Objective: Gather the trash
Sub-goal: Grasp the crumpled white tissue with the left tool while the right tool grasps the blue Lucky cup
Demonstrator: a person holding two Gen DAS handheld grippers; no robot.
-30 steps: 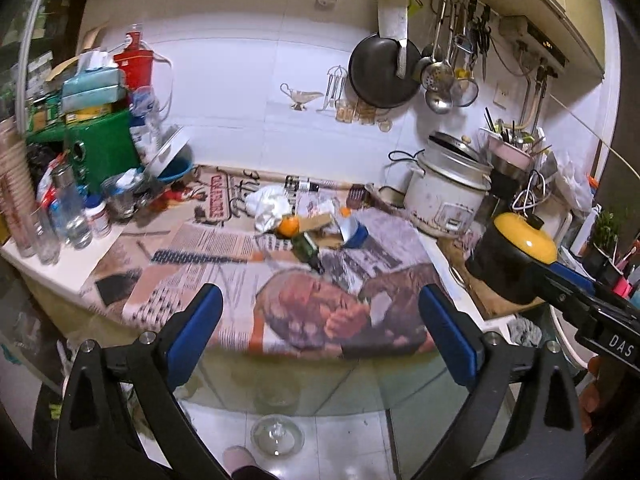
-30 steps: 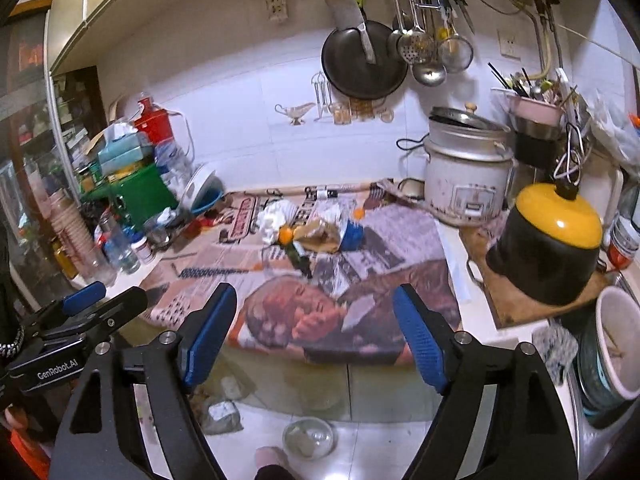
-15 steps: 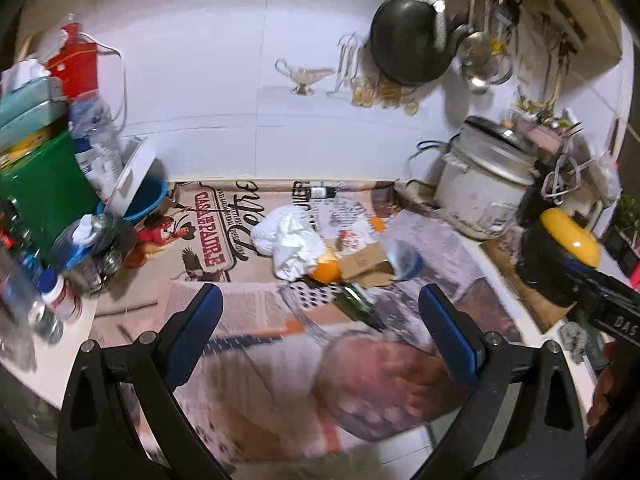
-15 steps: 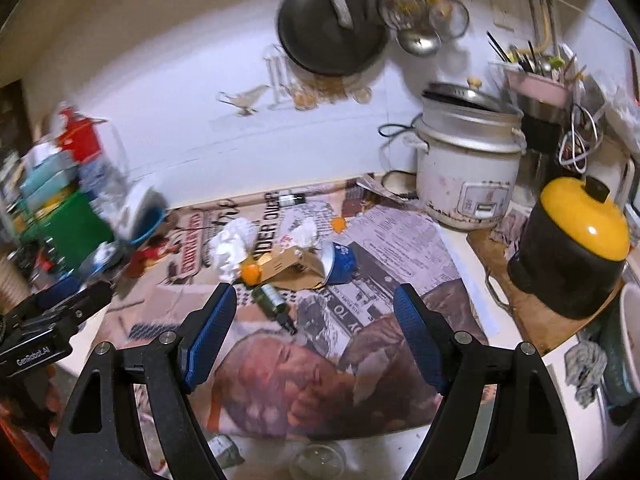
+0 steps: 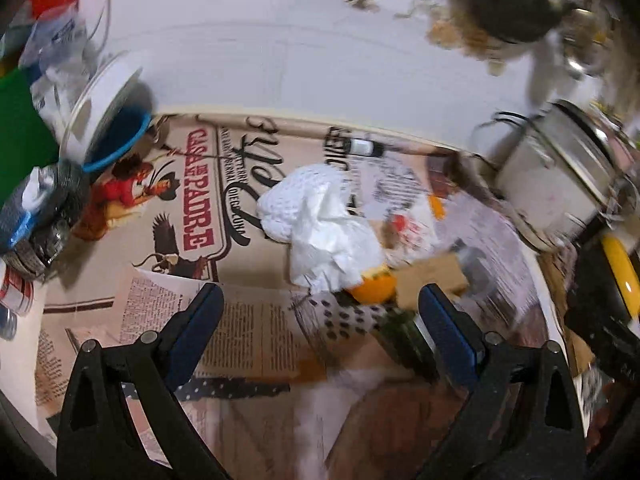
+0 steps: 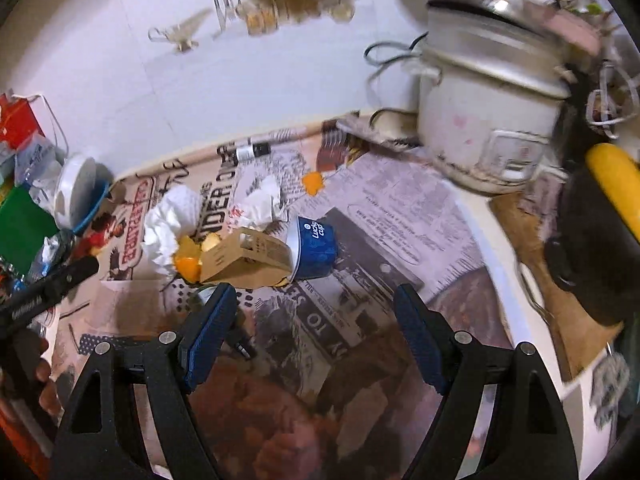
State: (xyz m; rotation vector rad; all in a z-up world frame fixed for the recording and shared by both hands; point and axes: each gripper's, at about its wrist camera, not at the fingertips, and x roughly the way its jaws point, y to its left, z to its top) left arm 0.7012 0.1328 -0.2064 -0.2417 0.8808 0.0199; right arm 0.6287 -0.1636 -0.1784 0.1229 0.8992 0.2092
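Trash sits mid-counter on newspaper: left wrist view shows one crumpled white tissue at twelve o'clock of the left gripper, jaws open, empty. Right wrist view: one tipped blue cup, one cardboard box, two orange peels; right gripper open, empty.

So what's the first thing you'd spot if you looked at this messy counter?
Probably the pile of trash in the middle of the newspaper: crumpled white tissue, orange peel, a cardboard box and a tipped-over blue cup. After that, the big white rice cooker by the wall on the right.
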